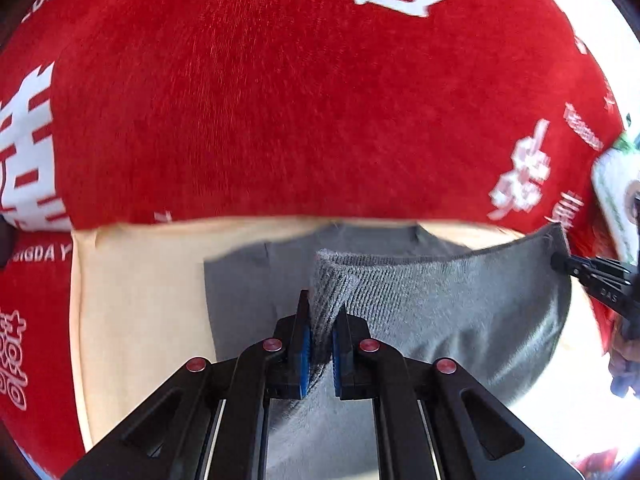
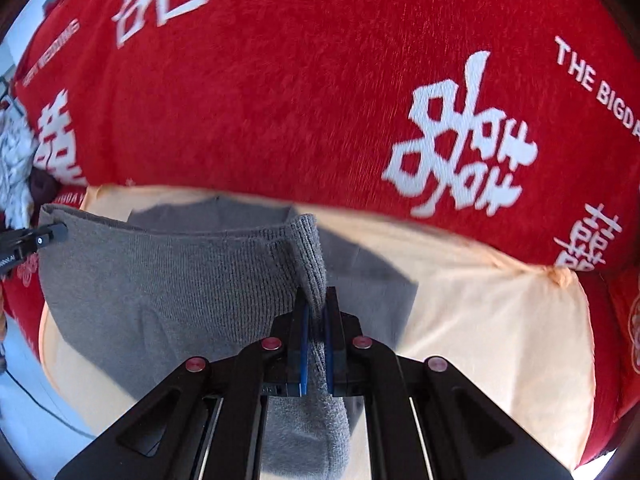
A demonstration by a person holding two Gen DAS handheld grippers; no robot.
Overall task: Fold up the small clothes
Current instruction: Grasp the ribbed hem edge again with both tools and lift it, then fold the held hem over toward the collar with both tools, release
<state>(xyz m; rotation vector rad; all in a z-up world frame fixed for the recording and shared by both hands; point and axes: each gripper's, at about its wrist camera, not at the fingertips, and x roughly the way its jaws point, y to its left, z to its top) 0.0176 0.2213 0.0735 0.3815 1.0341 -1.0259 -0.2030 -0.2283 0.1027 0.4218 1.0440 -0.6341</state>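
- Left gripper fingers pinch one corner of the grey garment; right gripper fingers pinch the other.
- Garment hangs between them, above the cream cloth.
- Keep the top edge taut and level, then lower it evenly.

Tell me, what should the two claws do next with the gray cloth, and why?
Probably carry the lifted edge forward and lay it down to make the fold. The left claw and right claw each pinch a corner of the gray cloth, holding that edge stretched in the air over the cream cushion.
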